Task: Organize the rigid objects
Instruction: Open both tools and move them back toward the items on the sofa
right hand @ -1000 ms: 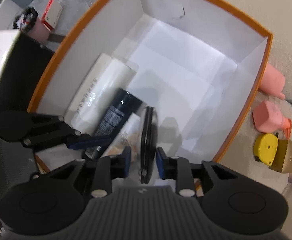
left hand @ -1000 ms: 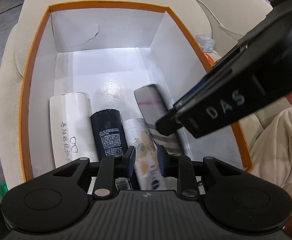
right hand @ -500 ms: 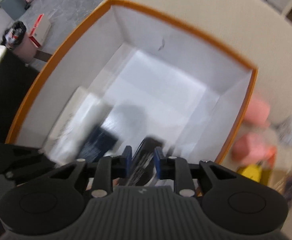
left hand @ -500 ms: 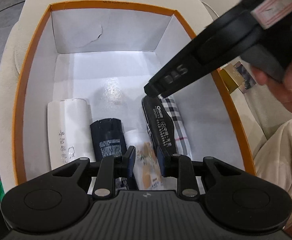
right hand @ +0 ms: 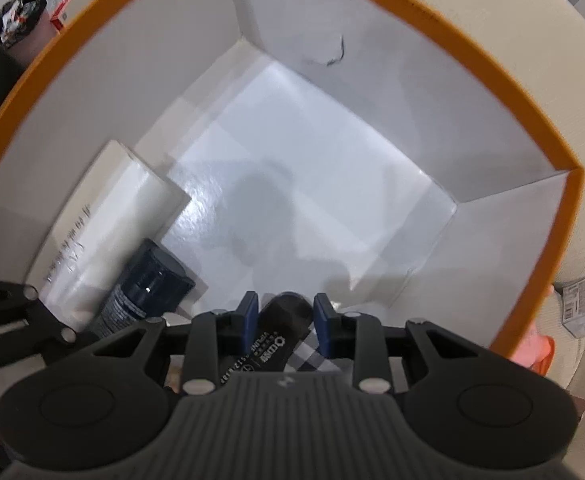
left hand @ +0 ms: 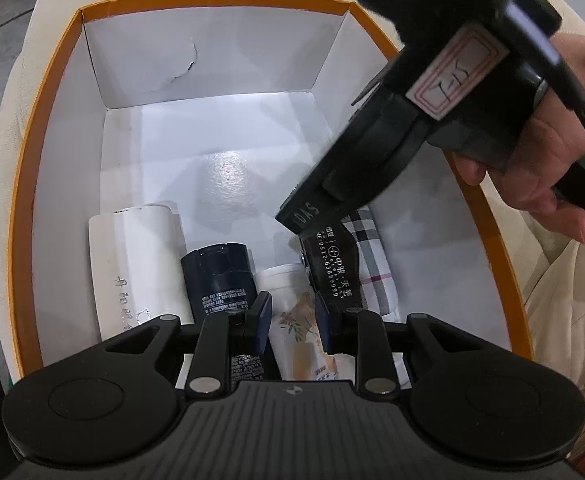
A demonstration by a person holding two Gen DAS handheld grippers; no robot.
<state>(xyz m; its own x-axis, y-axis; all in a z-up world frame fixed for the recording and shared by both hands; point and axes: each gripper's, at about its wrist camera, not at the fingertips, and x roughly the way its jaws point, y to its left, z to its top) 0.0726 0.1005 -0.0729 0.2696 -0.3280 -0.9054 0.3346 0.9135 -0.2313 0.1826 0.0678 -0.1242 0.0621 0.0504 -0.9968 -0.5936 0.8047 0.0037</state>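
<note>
An orange-rimmed white box [left hand: 44, 152] holds a white tube [left hand: 132, 264], a dark bottle [left hand: 220, 280], a white floral bottle [left hand: 292, 312] and a black case with a plaid side [left hand: 340, 264]. My right gripper [right hand: 284, 316] hangs just above the black case [right hand: 280, 328], jaws apart on either side of it, no pad clearly touching. It shows as a black body in the left wrist view [left hand: 372, 160]. My left gripper [left hand: 290, 320] is open and empty over the white floral bottle near the box's front wall.
The box [right hand: 492, 60] rests on a cream cushion [right hand: 472, 4]. Outside its right wall lie a small grey carton [right hand: 584, 312] and a pink object [right hand: 536, 352]. The far half of the box floor [left hand: 228, 148] is bare.
My right gripper turned the black case from upright on its edge to lying flat beside the floral bottle, then opened its jaws and rose slightly. The left gripper stayed put.
</note>
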